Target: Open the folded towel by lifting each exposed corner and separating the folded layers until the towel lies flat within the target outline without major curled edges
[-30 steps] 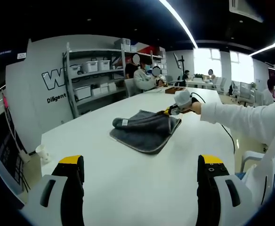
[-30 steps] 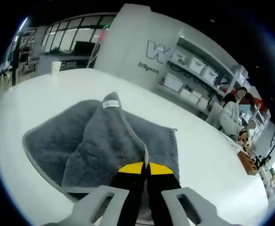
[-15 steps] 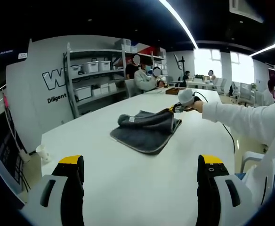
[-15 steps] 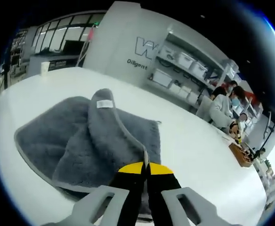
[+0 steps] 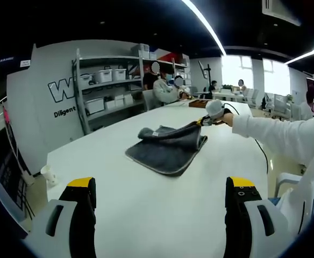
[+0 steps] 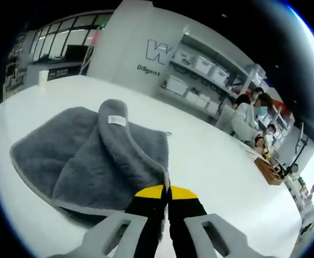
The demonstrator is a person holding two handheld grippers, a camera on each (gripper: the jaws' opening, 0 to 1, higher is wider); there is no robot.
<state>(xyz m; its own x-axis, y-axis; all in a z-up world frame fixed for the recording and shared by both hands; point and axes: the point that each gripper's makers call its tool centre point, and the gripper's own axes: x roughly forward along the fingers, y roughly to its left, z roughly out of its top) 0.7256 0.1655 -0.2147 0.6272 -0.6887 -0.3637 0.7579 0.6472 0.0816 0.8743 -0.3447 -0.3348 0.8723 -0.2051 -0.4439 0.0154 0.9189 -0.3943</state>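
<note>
A grey towel [image 5: 168, 147] lies folded on the white table [image 5: 146, 204], its upper layer raised into a ridge. In the right gripper view the towel [image 6: 92, 161] spreads ahead, a white label [image 6: 115, 120] on the lifted fold. My right gripper [image 6: 166, 189] is shut on a corner of the upper layer, held above the table. It also shows in the left gripper view as the right gripper [image 5: 206, 121] at the towel's far right corner, with a white sleeve [image 5: 275, 134] behind it. My left gripper [image 5: 159, 191] stands open near the table's front, well short of the towel, holding nothing.
A paper cup [image 5: 48, 174] stands at the table's left edge. Grey shelves with white bins [image 5: 106, 88] line the back wall. People sit at the table's far end [image 5: 165, 88]. A brown box [image 6: 268, 171] lies further along the table.
My right gripper has drawn the pinched corner up and to the right, and the upper layer has stretched and peeled further off the lower one. The left gripper has not moved.
</note>
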